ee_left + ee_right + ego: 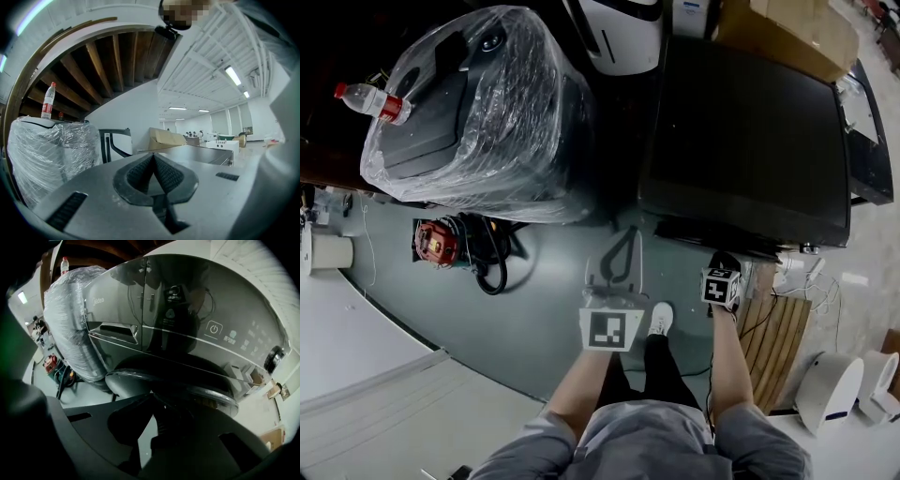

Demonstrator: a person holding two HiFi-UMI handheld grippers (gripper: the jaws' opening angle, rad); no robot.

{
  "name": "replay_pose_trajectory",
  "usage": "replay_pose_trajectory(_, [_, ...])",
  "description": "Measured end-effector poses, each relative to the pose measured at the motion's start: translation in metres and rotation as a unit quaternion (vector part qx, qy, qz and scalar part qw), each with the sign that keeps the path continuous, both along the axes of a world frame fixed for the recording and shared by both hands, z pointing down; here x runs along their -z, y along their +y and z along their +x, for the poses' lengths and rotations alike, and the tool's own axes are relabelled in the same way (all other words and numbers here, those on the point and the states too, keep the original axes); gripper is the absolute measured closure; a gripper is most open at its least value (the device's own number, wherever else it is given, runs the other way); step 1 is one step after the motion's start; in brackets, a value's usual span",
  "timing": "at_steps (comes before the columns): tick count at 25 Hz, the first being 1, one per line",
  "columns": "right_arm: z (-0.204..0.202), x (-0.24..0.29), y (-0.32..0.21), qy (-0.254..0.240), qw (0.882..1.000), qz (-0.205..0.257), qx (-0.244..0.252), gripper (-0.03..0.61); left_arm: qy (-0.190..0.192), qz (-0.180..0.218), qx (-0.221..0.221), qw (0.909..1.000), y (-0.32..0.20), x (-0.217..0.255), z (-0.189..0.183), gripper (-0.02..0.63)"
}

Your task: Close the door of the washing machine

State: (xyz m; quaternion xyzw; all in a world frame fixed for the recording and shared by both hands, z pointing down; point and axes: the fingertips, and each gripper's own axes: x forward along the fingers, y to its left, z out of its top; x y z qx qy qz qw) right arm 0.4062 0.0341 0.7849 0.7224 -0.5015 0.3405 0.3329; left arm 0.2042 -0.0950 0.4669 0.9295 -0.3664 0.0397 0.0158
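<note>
Dimly, right gripper sits near the shadowed door.

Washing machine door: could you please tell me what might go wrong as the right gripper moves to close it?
1. The right gripper has its jaws together and sits just below the door, whose rim is curved and glossy. A push there may slide off rather than swing it shut.
2. Cables and a wooden pallet lie on the floor at the person's right. Stepping closer could snag a foot.

The brand "Midea" stands on the washing machine.
</note>
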Motion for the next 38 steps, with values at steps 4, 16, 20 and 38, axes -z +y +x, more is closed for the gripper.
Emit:
replay_pose_trajectory(4, [0.0,0.002,0.0,-0.001,1.0,0.003,-0.003,0.578,0.002,0.004,0.002,1.0,0.0,0.004,-0.002,0.615])
replay_pose_trajectory(16, [-0.014,0.117,-0.024,0.036,0.987,0.153,0.006,0.578,0.021,-0.002,0.015,0.9997,0.007,0.026,-0.018,0.615])
replay_pose_trajectory(20, [-0.04,0.177,-0.044,0.039,0.975,0.218,0.025,0.578,0.024,0.005,0.021,0.9995,0.007,0.039,-0.028,0.615])
replay_pose_trajectory(38, [-0.147,0.381,-0.085,0.06,0.916,0.381,0.109,0.578,0.035,0.038,0.099,0.9937,-0.008,0.103,-0.131,0.615])
